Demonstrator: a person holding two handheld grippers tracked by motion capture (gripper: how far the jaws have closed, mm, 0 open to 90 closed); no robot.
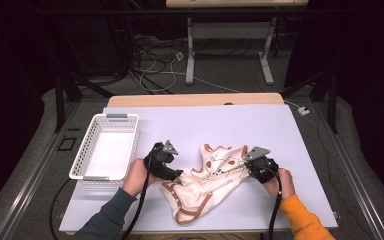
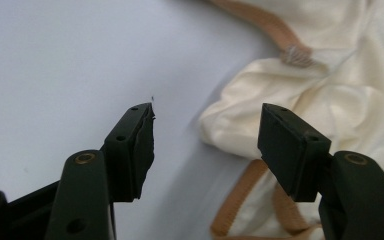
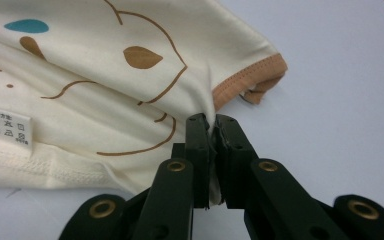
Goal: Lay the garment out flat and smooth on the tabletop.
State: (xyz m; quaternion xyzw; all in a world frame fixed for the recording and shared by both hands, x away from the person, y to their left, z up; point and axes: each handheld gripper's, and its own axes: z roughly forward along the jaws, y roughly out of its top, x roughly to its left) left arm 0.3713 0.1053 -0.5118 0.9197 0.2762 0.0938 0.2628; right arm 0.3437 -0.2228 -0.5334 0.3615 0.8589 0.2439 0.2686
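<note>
A cream garment with brown trim and a brown line print lies crumpled on the pale table, near its front edge. My left gripper sits at the garment's left edge. Its jaws stand open in the left gripper view, with bare table between them and the cream cloth just beyond the right pad. My right gripper is at the garment's right side. In the right gripper view it is shut on a fold of the cloth beside a brown-hemmed sleeve.
A white perforated basket stands at the table's left side, close to the left hand. A care label shows on the garment. Behind the table are a desk frame and cables on the floor.
</note>
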